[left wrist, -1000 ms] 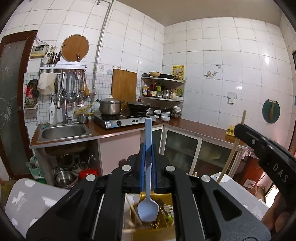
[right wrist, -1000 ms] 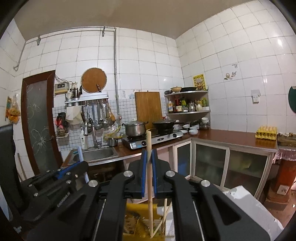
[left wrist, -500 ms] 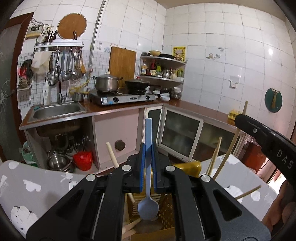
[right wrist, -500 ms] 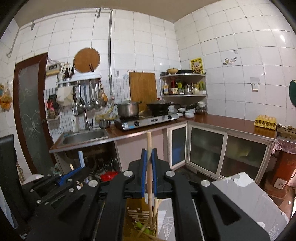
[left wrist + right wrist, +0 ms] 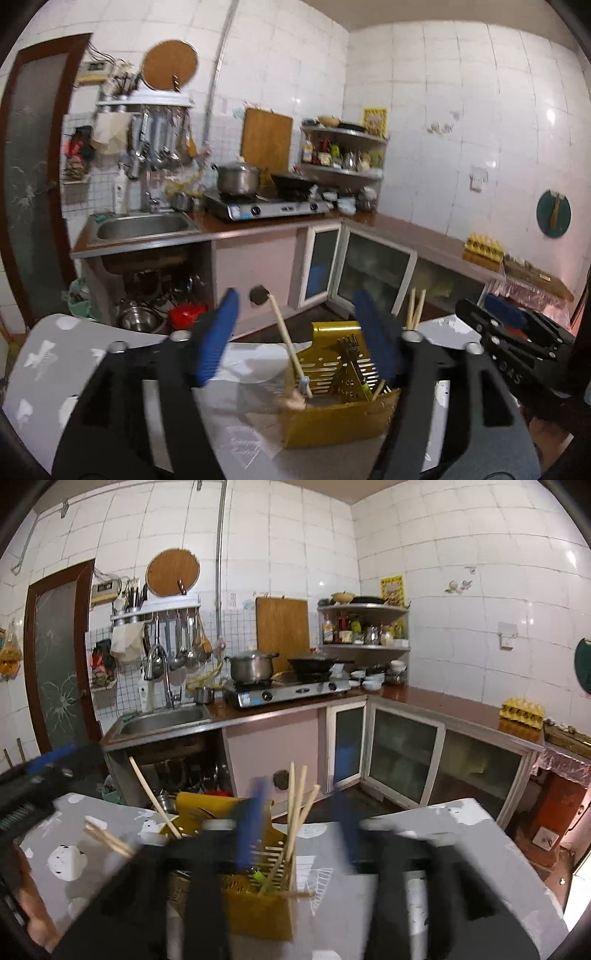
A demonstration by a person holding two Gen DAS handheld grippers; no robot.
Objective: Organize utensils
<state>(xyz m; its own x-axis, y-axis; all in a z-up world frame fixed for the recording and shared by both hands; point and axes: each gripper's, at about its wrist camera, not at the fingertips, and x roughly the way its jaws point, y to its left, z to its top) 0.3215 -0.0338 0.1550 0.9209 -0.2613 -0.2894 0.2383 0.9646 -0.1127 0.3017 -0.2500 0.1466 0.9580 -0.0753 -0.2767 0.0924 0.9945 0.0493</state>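
A: Checking the left tongs [image 5: 301, 339] first. Jaws have just been opening and now stand wide, blue pads apart, nothing pressed between them.

B: Anything in the gap?

A: A pale wooden spoon handle [image 5: 286, 338] shows through it, leaning left, but it sits in the yellow utensil holder [image 5: 332, 421], not touching either pad. A small blue bit [image 5: 303, 382] shows at the base of that handle; too blurred to name.

B: Holder location?

A: On the grey patterned desk [image 5: 55, 369], just ahead of both tongs. Fork [image 5: 349, 354] is in it, tines up, and chopsticks [image 5: 415, 308] poke up behind the left tongs' right pad.

B: Right tongs [image 5: 299, 829]?

A: Heavily blurred. Jaws have just been opening too, pads parted at a medium spread. The chopsticks [image 5: 297, 808] stand in the holder [image 5: 258, 912] between the pads, and I see no pad pressing on them. More loose sticks [image 5: 107, 836] lie off to the left of the holder in that view; whether on the desk or in the holder I cannot tell.

B: Background?

A: Tiled kitchen, sink [image 5: 162, 720], stove [image 5: 288, 692] with pot [image 5: 251, 666] and wok [image 5: 312, 664].
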